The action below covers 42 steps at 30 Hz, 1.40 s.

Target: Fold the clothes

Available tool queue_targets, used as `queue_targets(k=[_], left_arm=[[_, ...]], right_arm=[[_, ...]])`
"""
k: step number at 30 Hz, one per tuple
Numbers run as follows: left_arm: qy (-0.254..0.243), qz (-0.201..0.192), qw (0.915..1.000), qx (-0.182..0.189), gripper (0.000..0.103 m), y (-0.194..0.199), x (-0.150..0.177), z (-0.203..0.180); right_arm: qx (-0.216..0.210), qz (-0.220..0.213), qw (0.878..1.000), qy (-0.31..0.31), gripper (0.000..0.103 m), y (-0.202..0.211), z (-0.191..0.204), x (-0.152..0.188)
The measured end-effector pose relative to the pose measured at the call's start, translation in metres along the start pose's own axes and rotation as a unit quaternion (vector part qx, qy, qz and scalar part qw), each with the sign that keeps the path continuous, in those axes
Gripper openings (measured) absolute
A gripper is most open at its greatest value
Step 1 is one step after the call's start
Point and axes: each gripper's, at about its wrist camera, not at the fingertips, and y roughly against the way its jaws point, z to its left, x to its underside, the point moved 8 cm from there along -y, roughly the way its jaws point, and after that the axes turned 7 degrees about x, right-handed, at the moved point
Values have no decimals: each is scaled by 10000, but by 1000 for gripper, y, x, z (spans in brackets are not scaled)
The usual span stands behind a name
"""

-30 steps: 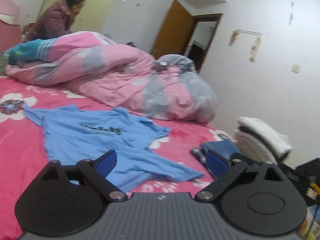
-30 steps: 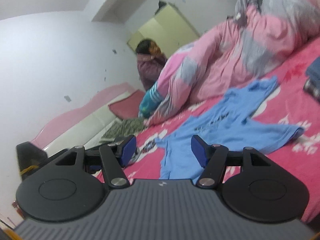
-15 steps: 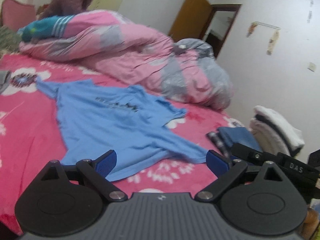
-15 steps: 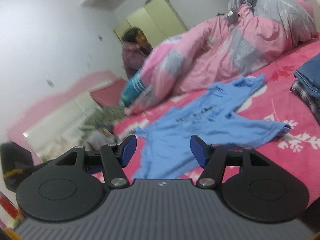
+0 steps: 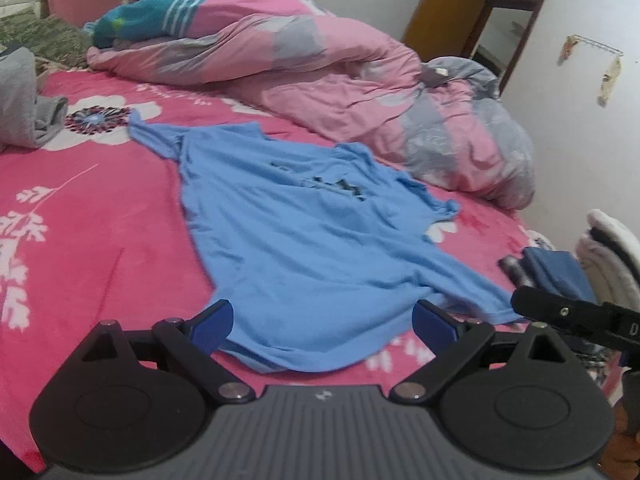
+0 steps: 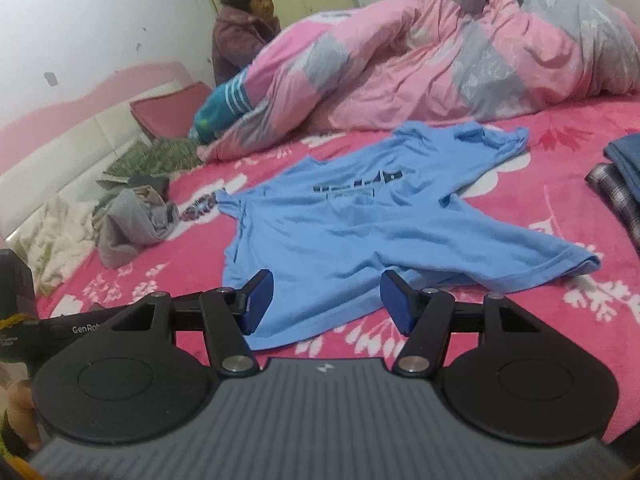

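Both grippers have dropped closer to the light-blue cotton T-shirt (image 5: 312,248), spread on the pink floral bedcover (image 5: 92,216); left gripper (image 5: 322,322) and right gripper (image 6: 326,300) gape empty, ready to take its hem.

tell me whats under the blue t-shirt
The blue t-shirt lies spread flat on the pink floral bedspread, which shows all around it. Whatever pattern or item lies directly beneath is covered.
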Motion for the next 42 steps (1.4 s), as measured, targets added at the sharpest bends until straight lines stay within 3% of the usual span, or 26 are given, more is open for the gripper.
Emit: queue_targets(k=[17, 42], left_arm=[[93, 40, 9999, -94, 97, -16, -3, 22], [-13, -14, 9998, -192, 97, -12, -4, 22]], right_arm=[[103, 283, 9994, 177, 59, -43, 13, 0], [112, 276, 9993, 213, 58, -45, 16, 1]])
